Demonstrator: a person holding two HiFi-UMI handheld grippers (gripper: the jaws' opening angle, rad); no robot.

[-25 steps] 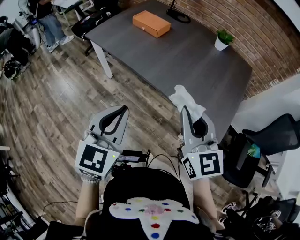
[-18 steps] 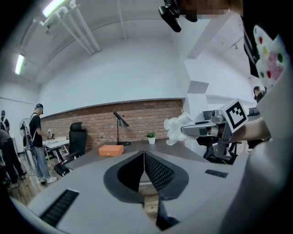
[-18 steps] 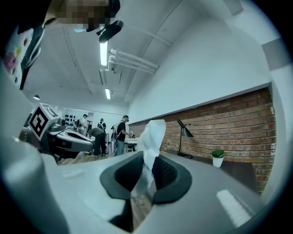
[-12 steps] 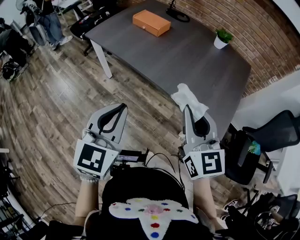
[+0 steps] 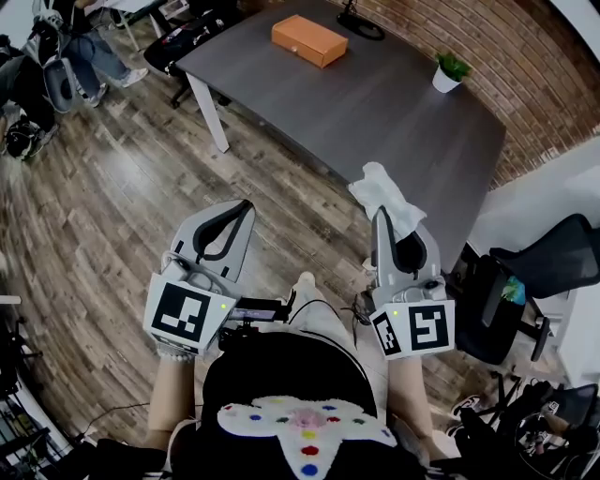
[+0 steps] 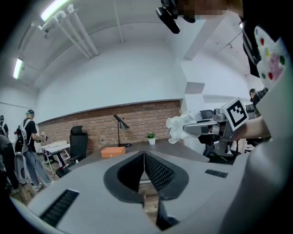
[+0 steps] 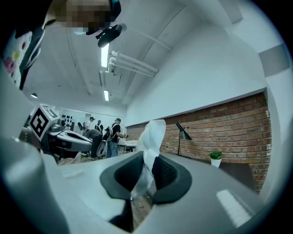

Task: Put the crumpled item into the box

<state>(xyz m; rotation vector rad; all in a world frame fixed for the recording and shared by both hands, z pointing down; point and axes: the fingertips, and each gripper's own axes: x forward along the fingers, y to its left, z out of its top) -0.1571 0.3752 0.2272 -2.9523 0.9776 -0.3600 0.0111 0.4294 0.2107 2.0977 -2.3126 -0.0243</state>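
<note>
My right gripper [image 5: 377, 214] is shut on a crumpled white tissue [image 5: 382, 196], which sticks out past its tips over the near edge of the dark grey table [image 5: 375, 103]. In the right gripper view the tissue [image 7: 151, 137] rises from between the pressed jaws. An orange box [image 5: 309, 40] lies closed at the table's far end, well ahead of both grippers; the left gripper view shows the box [image 6: 113, 151] small and far off. My left gripper [image 5: 246, 205] is held over the wooden floor with its jaws together and nothing in them.
A small potted plant [image 5: 448, 72] and a black desk lamp's base [image 5: 361, 25] stand at the table's far side by the brick wall. A black office chair [image 5: 525, 281] is at the right. People [image 5: 80, 52] and bags stand at the far left.
Both grippers have edged forward toward the table, the right one still carrying the tissue. The table and box appear slightly nearer in the head view.
</note>
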